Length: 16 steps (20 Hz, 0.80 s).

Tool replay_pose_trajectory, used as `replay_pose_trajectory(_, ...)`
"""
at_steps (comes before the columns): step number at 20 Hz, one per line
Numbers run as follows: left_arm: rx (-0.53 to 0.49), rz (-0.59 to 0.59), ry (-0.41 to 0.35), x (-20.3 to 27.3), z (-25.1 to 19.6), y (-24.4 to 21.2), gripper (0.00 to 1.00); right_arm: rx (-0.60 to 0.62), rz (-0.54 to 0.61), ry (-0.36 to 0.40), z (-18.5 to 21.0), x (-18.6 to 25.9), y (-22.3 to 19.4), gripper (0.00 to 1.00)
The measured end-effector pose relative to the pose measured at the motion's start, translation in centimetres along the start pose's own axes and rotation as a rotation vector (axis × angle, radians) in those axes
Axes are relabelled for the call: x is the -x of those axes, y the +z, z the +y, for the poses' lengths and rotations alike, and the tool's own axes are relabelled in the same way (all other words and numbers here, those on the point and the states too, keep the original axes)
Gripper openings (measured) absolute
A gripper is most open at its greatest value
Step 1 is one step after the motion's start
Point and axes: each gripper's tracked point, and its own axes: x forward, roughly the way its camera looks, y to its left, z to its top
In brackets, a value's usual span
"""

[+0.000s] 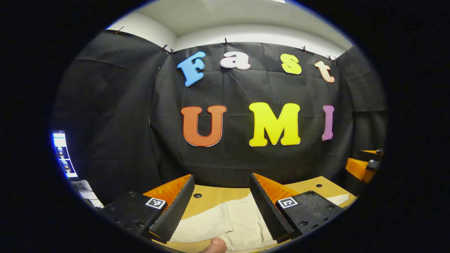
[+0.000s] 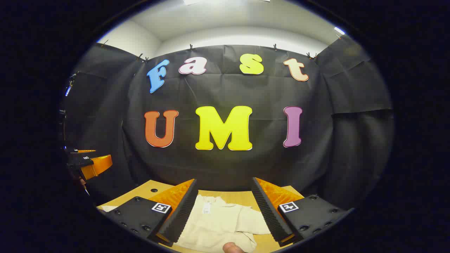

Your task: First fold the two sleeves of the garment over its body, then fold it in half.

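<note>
Wooden table (image 2: 242,195), garment (image 2: 218,225) w/ tag (image 2: 206,208)

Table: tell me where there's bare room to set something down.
Bare table runs along the far edge, between the garment and the booth wall. In the left gripper view, a bare strip borders the cloth's far-left side. The middle is covered by the garment.

No legible text — the garment's (image 2: 218,221) tag (image 2: 206,208) is too small.
</note>
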Motion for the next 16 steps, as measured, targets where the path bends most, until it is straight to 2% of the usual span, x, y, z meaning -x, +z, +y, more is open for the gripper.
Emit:
replay_pose_trajectory(6,-0.005,0.019,-0.041,-1.2,-2.4,-0.7,0.99,0.040,-0.006,0.025,0.5,-1.2,-0.2,0.95)
replay_pose_trajectory(16,0.002,0.013,-0.116,-3.2,-7.3,-0.5,1.00,0.059,-0.031,-0.001,-3.2,-4.1,0.4,0.95)
